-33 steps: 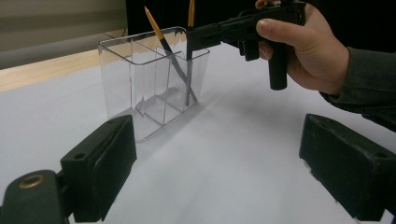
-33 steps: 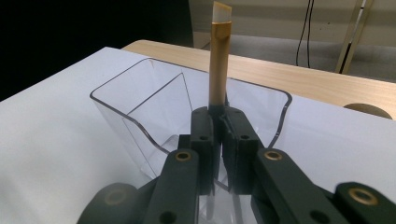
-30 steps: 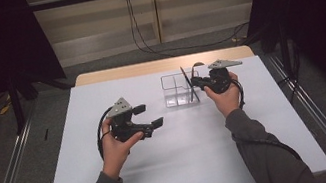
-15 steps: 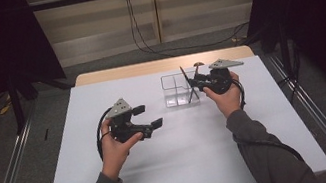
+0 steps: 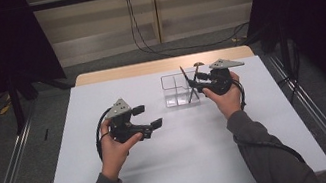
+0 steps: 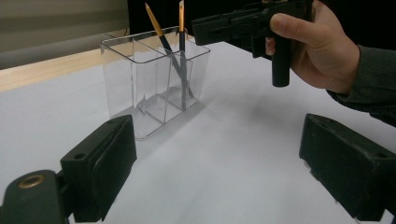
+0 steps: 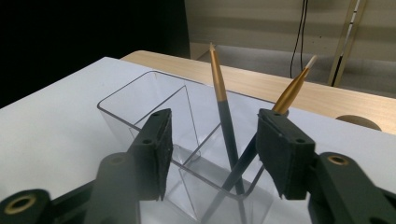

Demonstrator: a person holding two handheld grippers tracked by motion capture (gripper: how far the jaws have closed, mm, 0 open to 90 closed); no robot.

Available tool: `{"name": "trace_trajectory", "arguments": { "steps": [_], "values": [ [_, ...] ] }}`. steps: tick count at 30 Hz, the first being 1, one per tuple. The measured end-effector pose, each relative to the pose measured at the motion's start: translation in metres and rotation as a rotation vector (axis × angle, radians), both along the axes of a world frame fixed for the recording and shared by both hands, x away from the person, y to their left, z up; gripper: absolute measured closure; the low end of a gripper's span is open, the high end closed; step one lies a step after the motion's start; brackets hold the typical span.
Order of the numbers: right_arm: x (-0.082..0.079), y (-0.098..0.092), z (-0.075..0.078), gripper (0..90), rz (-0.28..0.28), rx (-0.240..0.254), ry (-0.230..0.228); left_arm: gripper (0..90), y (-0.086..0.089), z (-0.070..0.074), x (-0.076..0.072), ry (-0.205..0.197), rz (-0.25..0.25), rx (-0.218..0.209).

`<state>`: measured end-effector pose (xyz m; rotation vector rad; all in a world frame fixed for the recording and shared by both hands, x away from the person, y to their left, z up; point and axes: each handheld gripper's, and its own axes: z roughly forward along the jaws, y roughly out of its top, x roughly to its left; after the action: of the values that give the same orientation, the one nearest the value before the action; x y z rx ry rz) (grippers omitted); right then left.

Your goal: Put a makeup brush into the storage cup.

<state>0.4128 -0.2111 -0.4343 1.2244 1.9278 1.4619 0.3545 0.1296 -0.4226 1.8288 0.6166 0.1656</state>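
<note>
Little has changed over the last second: both grippers hover where they were, the left gripper (image 5: 146, 116) perhaps a touch nearer the table's middle. It is held in the person's left hand (image 5: 116, 148) above the white table (image 5: 189, 168), matte black with a grey three-cornered plate on top, its jaws spread wide with nothing between them. Ahead of it and slightly to its left stands a clear plastic organiser (image 6: 154, 79), a rectangular, thin-walled box split by glossy partitions into compartments. Two slim pencil-like sticks (image 7: 224, 116), dark in the shaft and tapering to gold ends, lean crossed in the compartment nearest the right gripper (image 7: 212, 154). That gripper, gripped in the right hand (image 5: 225, 98), hangs just above the organiser's rim, its padded black jaws parted on either side of the sticks and apparently clear of both.
</note>
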Motion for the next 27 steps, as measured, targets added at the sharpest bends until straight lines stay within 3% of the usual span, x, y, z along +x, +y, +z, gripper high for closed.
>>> {"name": "trace_trajectory", "arguments": {
  "steps": [15,27],
  "values": [
    [-0.0053,0.0006,0.0037,31.8,0.015,-0.007,-0.017,10.8,-0.0001,-0.0001,0.0002,-0.003,0.002,0.005],
    [-0.0101,-0.0017,0.008,26.8,0.037,-0.021,-0.006,10.7,-0.001,0.0007,-0.0012,-0.005,0.009,0.011]
  ]
}}
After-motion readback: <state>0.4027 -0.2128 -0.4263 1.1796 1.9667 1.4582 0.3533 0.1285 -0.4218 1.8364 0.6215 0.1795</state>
